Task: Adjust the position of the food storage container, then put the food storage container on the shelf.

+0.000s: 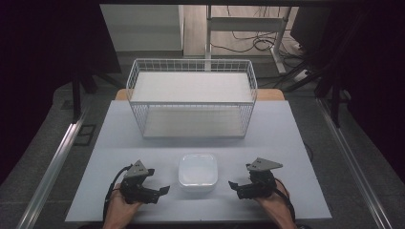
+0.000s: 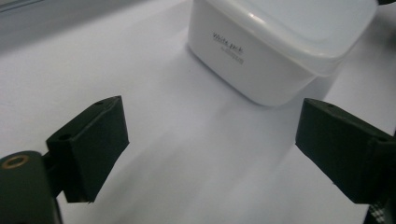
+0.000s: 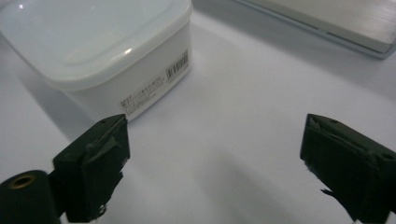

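A white lidded plastic container (image 1: 197, 172) sits on the white table near the front edge, between the two hands. My left gripper (image 1: 165, 190) rests just left of it, jaws wide open and empty. My right gripper (image 1: 232, 184) rests just right of it, also open and empty. In the left gripper view the container (image 2: 275, 44) lies ahead and to the right of the open gripper (image 2: 212, 147), with small print on its side. In the right gripper view the container (image 3: 100, 44) lies ahead and to the left of the open gripper (image 3: 215, 163), a label on its wall.
A white wire basket (image 1: 191, 98) with a white shelf inside stands at the back of the table (image 1: 119, 143). Beyond the table are a white frame and cables on the floor. Metal rails run along both sides.
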